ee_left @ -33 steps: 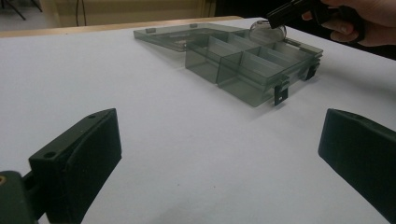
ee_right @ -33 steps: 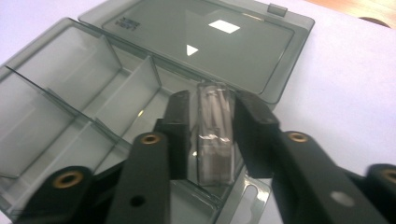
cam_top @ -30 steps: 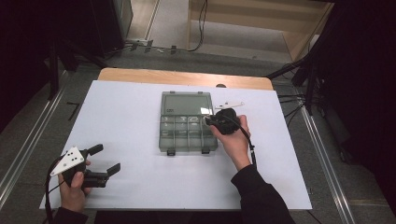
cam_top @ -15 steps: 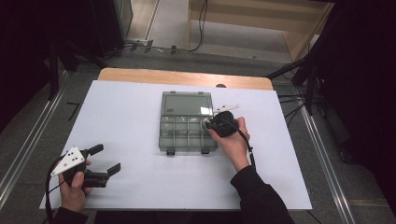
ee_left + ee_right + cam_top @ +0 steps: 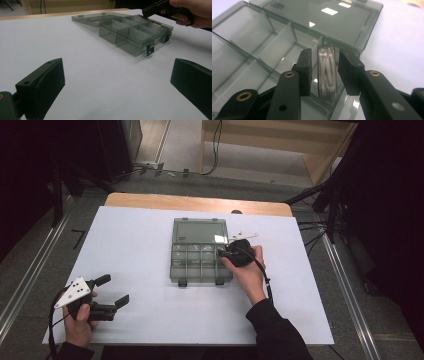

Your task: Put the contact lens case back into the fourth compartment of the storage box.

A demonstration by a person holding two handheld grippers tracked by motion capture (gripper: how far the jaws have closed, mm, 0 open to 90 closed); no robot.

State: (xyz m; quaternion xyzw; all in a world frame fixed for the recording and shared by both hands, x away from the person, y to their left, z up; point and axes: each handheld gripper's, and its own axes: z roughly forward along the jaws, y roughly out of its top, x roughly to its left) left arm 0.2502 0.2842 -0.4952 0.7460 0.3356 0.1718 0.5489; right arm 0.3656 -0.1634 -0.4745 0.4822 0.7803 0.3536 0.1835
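A person is working at a white table (image 5: 140,245) with a smoky clear organizer box (image 5: 200,251), its lid lying flat open behind it so the compartments are reachable. The right gripper (image 5: 323,65) is dipping into the compartment at the box's right rear corner, where a roll of clear tape (image 5: 327,72) is standing on edge. Its jaws have just been opening and are now flanking the roll without pressing it, apparently letting it go. The left gripper (image 5: 107,295) is waiting well left of the box, jaws spread wide and empty.

Roll of tape (image 5: 327,72) lower part hidden behind compartment wall, organizer box (image 5: 262,45) cropped at left edge
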